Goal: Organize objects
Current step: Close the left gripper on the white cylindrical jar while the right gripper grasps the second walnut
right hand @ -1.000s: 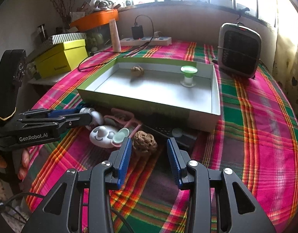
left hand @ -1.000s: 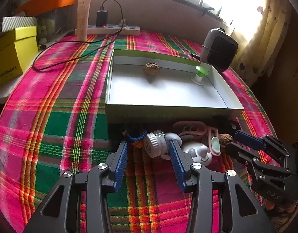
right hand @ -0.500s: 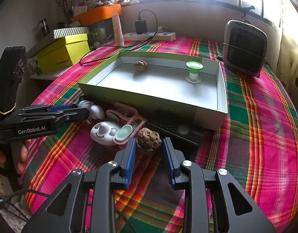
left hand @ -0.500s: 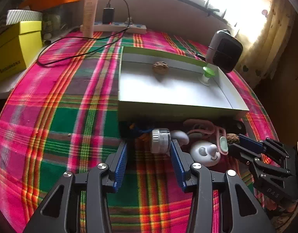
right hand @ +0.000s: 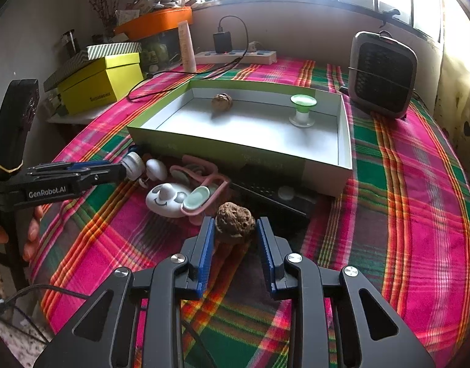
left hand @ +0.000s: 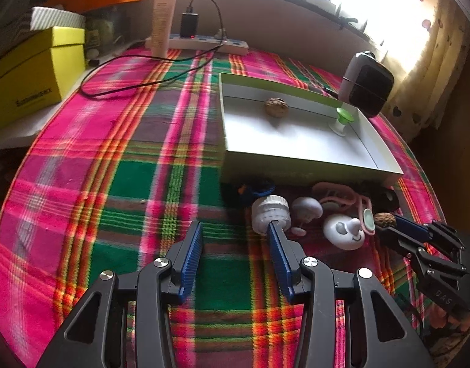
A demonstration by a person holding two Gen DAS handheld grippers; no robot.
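**A:** ok so where's the walnut at? I see the walnut (right hand: 235, 225) low in the middle of the right wrist view, sitting between the right gripper (right hand: 235, 233)'s blue pads, both pads look pressed onto its sides. It's on the plaid cloth of the counter (right hand: 403, 184), just in front of the open box (right hand: 235, 150).

**B:** yep, jaws are pinching it. In the left wrist view the same nut (left hand: 385, 220) shows up at the right edge, right at that gripper's tip (left hand: 397, 224).

**A:** and the left gripper (left hand: 235, 233)?

**B:** jaws spread, nothing between them but cloth. Its right-hand finger tip sits right at a white ribbed cap thing (left hand: 271, 214), can't tell if it's actually touching.

**A:** rest of the pile next to the nut?

**B:** white smiley-face toy (right hand: 166, 199) to its left, a mint and pink pacifier-looking thing (right hand: 201, 197) touching that, a small white mushroom-shaped piece (right hand: 156, 168) further left, and a black remote (right hand: 274, 196) lying along the box's near wall.

**A:** inside the box?

**B:** a second walnut (right hand: 222, 101) near the far wall, and a green-topped white spool-shaped thing (right hand: 303, 110) standing upright toward the right corner. Well apart from each other.

**A:** background stuff?

**B:** small heater (right hand: 383, 76) upper right, power strip (right hand: 235, 56) with a charger plugged in at top centre, yellow box (right hand: 103, 82) upper left.
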